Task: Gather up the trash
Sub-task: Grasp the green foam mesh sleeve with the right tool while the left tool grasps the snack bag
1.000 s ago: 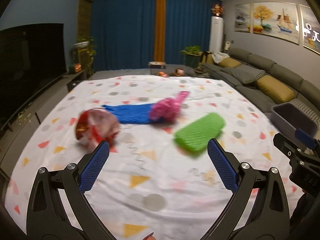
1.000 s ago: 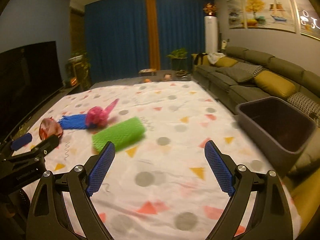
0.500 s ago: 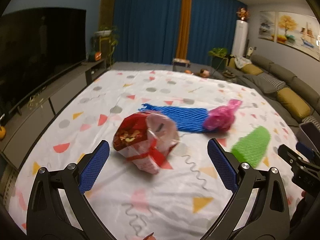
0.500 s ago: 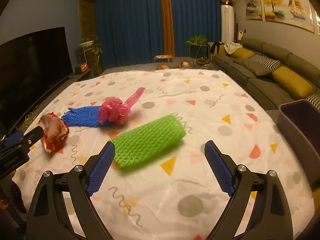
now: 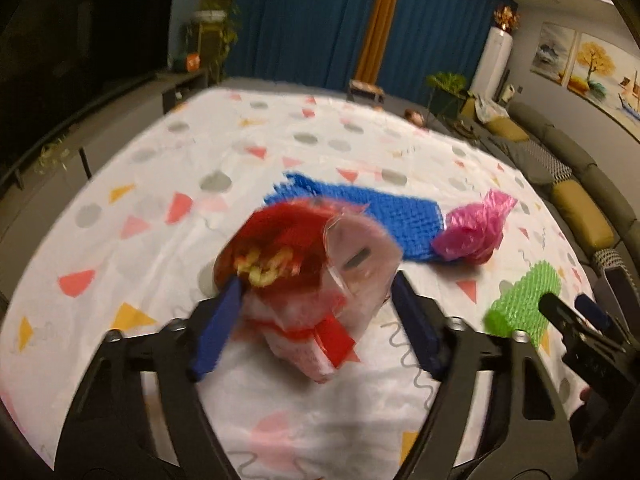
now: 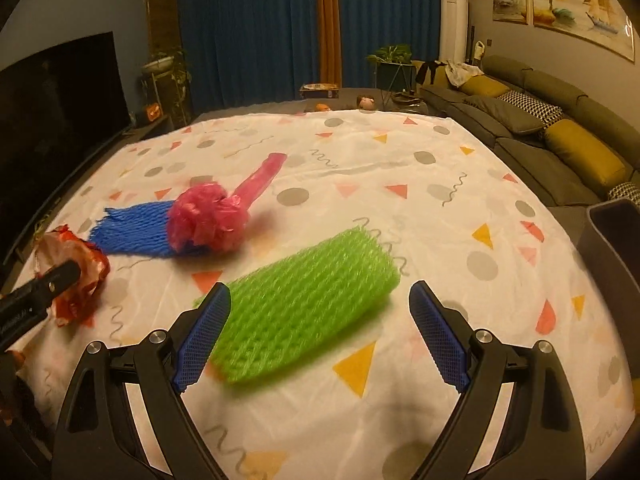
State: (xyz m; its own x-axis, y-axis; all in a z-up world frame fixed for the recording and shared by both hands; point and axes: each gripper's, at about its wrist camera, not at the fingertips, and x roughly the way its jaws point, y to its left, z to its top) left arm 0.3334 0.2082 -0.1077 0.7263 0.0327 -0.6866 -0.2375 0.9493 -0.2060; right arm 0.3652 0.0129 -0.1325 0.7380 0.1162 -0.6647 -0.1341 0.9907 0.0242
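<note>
A crumpled red and clear wrapper (image 5: 308, 276) lies on the patterned white cloth (image 5: 160, 184), between the open fingers of my left gripper (image 5: 316, 320). It also shows in the right wrist view (image 6: 76, 272). A green foam net (image 6: 304, 304) lies just ahead of my open right gripper (image 6: 320, 332), its near end between the fingertips. A blue foam net (image 6: 136, 228) and a pink plastic bag (image 6: 212, 216) lie further back. The green net (image 5: 524, 300), blue net (image 5: 392, 216) and pink bag (image 5: 472, 232) also show in the left wrist view.
A dark bin (image 6: 616, 264) stands at the cloth's right edge. A grey sofa with yellow cushions (image 6: 560, 140) runs along the right. A TV (image 6: 52, 120) on a low stand is on the left. Blue curtains close the back.
Both grippers have moved forward. The red wrapper now sits between the left fingers, and the green net has come up to the right fingertips. The left fingers stand a little closer together.
</note>
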